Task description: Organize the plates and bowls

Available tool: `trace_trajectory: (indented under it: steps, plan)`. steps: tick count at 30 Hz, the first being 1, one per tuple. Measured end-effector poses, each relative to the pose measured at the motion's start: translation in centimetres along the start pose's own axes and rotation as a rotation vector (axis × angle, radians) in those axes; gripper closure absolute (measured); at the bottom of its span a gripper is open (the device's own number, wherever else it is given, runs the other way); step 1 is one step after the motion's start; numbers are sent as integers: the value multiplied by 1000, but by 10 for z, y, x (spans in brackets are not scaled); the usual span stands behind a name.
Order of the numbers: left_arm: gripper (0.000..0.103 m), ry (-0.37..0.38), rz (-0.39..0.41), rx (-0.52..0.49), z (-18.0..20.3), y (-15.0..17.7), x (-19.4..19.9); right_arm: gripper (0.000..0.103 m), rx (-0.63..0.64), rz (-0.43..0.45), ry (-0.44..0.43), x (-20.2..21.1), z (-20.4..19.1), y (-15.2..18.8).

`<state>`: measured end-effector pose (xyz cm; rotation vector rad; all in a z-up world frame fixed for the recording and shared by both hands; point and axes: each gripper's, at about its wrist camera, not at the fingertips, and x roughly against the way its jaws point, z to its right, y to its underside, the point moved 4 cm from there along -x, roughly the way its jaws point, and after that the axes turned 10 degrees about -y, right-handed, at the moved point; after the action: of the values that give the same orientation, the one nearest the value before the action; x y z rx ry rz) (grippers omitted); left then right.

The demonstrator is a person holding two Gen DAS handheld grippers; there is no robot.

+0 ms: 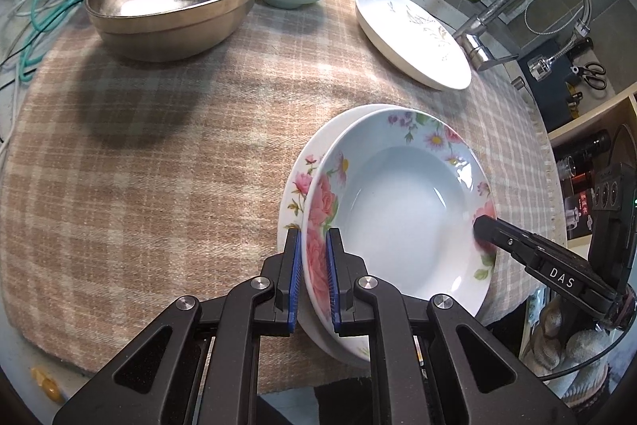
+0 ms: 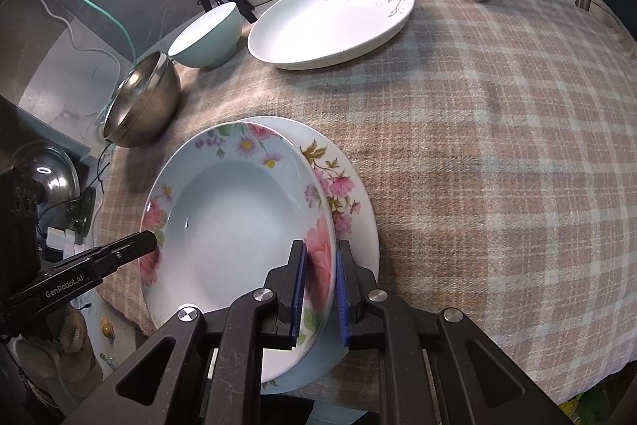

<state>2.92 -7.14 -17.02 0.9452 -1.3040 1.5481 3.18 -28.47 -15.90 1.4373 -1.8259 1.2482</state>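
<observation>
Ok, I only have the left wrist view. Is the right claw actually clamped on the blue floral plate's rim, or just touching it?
Observer: Clamped. The right claw has one blue pad inside the rim of the blue floral plate and one outside.
Operator: Does it catch the plate underneath too?
Observer: Seemingly not. The white floral plate shows its rim beyond the outer finger, ungripped.
Operator: What's right of the stack?
Observer: A wide stretch of checked cloth.
</observation>
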Motion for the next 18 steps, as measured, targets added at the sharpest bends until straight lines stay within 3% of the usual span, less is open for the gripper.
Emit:
trace_trajectory:
  steps: [18]
  plan:
    - [93, -10, 2, -21, 3, 1, -2, 87, 39, -5, 47, 0, -4, -1]
